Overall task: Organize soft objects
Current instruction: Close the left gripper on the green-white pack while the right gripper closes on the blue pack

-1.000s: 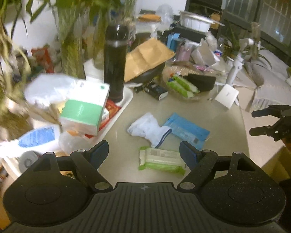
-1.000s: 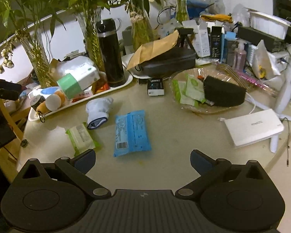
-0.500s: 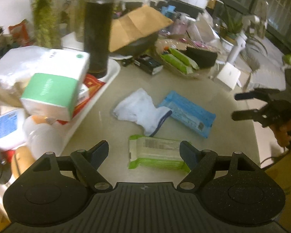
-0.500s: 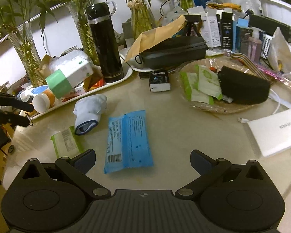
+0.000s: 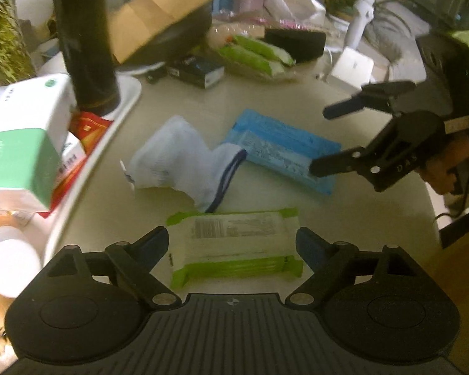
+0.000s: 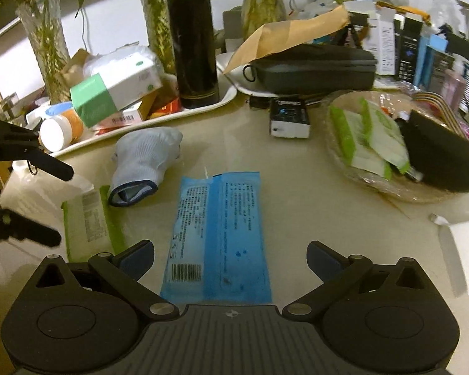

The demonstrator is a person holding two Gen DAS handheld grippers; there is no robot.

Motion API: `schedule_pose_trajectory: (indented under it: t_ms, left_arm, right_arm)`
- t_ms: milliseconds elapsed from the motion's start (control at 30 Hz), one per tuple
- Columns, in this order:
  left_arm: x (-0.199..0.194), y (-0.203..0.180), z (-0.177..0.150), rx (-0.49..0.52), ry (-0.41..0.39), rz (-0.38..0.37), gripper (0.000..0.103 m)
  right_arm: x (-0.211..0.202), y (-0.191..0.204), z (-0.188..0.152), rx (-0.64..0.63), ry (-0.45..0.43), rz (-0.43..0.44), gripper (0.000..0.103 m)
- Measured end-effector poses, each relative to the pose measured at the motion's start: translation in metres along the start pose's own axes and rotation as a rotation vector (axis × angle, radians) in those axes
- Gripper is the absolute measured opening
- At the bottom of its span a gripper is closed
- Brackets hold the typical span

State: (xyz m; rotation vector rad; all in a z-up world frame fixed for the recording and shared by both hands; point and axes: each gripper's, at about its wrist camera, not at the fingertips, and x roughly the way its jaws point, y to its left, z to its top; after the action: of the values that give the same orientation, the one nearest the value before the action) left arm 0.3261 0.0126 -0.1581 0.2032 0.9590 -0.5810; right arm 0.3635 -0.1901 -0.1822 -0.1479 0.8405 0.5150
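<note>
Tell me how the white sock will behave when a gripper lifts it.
The white sock lies crumpled and folded, so it will likely droop from the pinch. Knit fabric looks grippy, not slippery. Its cuff touches the green wipes pack, which may shift.

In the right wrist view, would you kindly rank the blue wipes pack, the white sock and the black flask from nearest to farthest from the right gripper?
1. Blue wipes pack, between the open right gripper fingers.
2. White sock, ahead left.
3. Black flask, upright on the tray behind.

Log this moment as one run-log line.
left gripper: open, straddling green wipes pack | right gripper: open, over blue wipes pack | sock: untouched
</note>
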Motion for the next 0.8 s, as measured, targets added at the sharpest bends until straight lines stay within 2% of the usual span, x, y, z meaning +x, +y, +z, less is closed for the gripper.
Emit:
schedule_pose_trajectory:
  t_ms: [200,367,467,633,800]
  left_arm:
    - [0.024,-0.006,0.001,0.036,0.078,0.009,0.091]
    - [0.033,-0.013,0.000,0.087,0.098,0.029,0.094]
    - [0.035,-0.014,0.001,0.082,0.098,0.042,0.098]
    - [0.038,-0.014,-0.001,0.071,0.084,0.047,0.098]
    - [0.037,-0.020,-0.006,0.090,0.069,0.064,0.098]
  right_arm:
    - [0.020,0.010,0.006,-0.047,0.023,-0.008,0.103]
    - [0.031,0.017,0.008,-0.090,0.036,-0.041,0.101]
    - [0.037,0.018,0.010,-0.087,0.041,-0.052,0.094]
    - [0.036,0.017,0.008,-0.071,0.036,-0.033,0.088]
    - [0.033,0.018,0.009,-0.077,0.034,-0.034,0.075]
